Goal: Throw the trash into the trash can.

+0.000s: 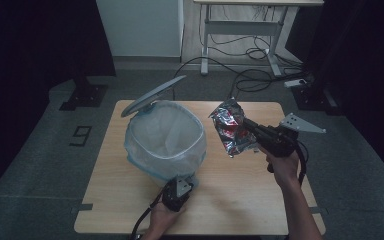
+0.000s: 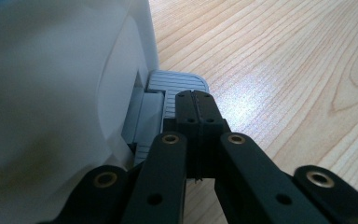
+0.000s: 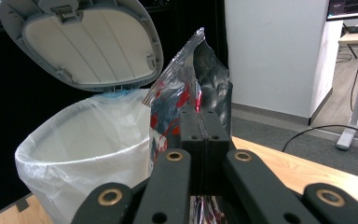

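Right claw (image 1: 252,129) clenches a crinkled foil snack bag (image 1: 231,127) in the air beside the open, liner-fitted bin (image 1: 165,137). Left claw (image 2: 196,100), clenched and empty, presses the bin's pedal (image 2: 177,84). Light, crushable and probably slick, the bag seems best pinched at its crumpled edge.

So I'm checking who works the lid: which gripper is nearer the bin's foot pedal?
Left. The left gripper, shut, rests its tips on the foot pedal at the bin's base. The right gripper is raised beside the bin, holding the foil wrapper.
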`<move>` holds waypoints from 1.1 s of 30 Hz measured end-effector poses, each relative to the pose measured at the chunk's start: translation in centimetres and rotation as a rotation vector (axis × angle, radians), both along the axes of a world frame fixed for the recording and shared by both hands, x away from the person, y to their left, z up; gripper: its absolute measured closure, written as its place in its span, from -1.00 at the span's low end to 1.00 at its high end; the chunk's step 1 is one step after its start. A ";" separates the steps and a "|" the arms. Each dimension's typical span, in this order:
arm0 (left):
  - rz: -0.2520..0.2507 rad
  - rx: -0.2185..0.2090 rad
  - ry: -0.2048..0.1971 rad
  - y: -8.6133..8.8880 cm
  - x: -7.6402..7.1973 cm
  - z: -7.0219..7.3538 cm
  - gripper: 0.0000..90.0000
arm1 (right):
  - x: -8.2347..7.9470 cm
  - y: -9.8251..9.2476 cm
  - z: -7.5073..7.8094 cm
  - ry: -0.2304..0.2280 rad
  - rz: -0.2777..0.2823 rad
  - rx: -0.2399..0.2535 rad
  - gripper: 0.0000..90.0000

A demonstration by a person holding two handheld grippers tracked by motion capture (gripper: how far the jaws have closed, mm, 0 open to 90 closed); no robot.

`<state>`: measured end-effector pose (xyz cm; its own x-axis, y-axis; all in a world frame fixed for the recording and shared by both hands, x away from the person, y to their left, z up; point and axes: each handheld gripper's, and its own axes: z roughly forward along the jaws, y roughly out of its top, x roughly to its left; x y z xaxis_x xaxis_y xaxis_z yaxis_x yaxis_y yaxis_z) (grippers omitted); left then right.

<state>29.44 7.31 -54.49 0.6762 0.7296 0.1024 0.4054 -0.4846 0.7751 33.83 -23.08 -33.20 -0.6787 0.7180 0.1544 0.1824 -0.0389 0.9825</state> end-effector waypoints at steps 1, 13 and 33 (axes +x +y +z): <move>0.000 0.000 0.000 0.0 0.0 0.0 1.00 | 0.0 0.1 0.1 0.000 0.002 -0.001 0.99; 0.001 -0.002 0.000 0.0 0.0 0.0 1.00 | 0.4 1.2 0.7 -0.006 0.015 -0.004 0.99; 0.002 -0.006 0.002 0.0 0.0 0.0 1.00 | 0.7 2.5 1.7 -0.013 0.025 -0.001 0.99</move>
<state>29.42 7.28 -54.51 0.6751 0.7313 0.0969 0.4080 -0.4796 0.7769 34.54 -20.59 -31.51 -0.6984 0.7010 0.1447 0.1704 -0.0336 0.9848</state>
